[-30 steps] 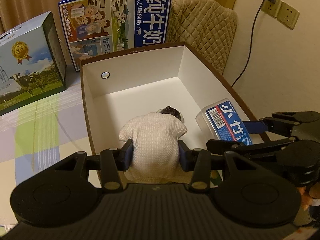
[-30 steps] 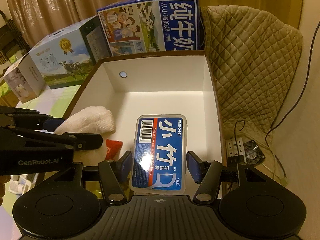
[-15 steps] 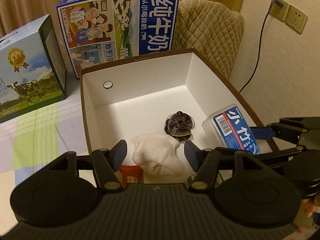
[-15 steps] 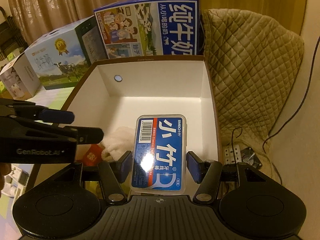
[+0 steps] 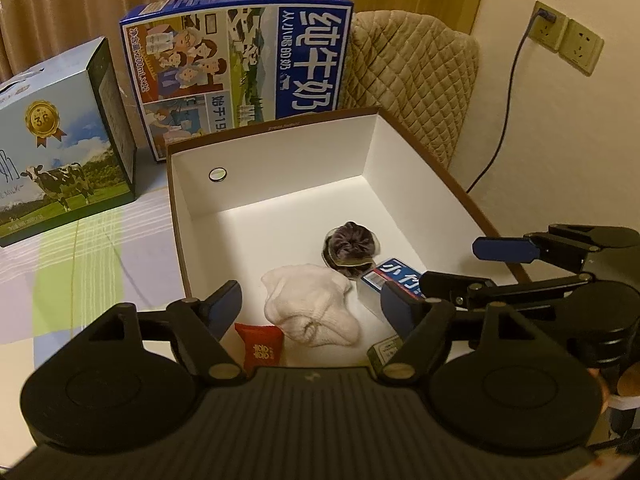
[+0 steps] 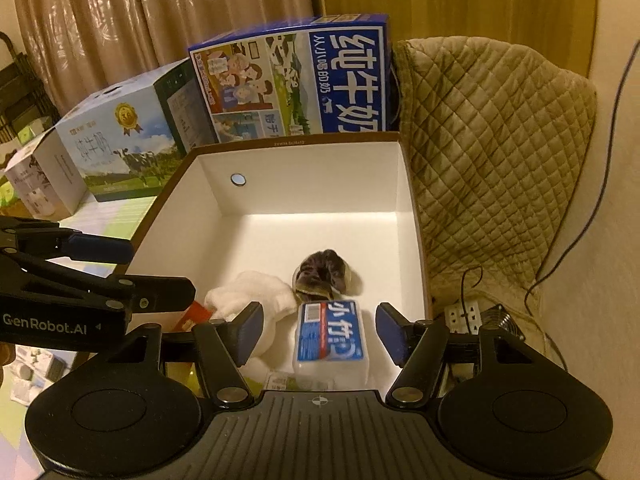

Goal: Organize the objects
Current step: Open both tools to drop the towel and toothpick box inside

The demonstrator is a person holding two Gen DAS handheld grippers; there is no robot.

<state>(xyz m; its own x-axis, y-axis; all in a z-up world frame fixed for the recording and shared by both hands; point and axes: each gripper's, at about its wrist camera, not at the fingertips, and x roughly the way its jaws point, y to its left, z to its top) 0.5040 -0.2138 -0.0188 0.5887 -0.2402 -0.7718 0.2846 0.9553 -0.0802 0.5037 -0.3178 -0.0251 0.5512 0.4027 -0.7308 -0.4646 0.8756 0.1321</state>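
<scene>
Since the white sock (image 5: 310,304) and toothpick box (image 6: 330,336) lie inside the open box (image 5: 400,184), both look stowed. Left gripper (image 5: 312,306) and right gripper (image 6: 320,330) gape wide, gripping nothing, probably free for another item.

Milk cartons (image 5: 236,76), quilted chair (image 6: 496,152)

Open white-lined, brown-edged box (image 5: 280,184) holds, near end: crumpled cream knit cloth (image 5: 310,310) left-centre, red packet (image 5: 260,346) tilted just left of it, dark scrunchie (image 5: 351,244) beyond, blue-labelled clear plastic case (image 6: 330,338) lying flat at right, just beside cloth and scrunchie.
</scene>
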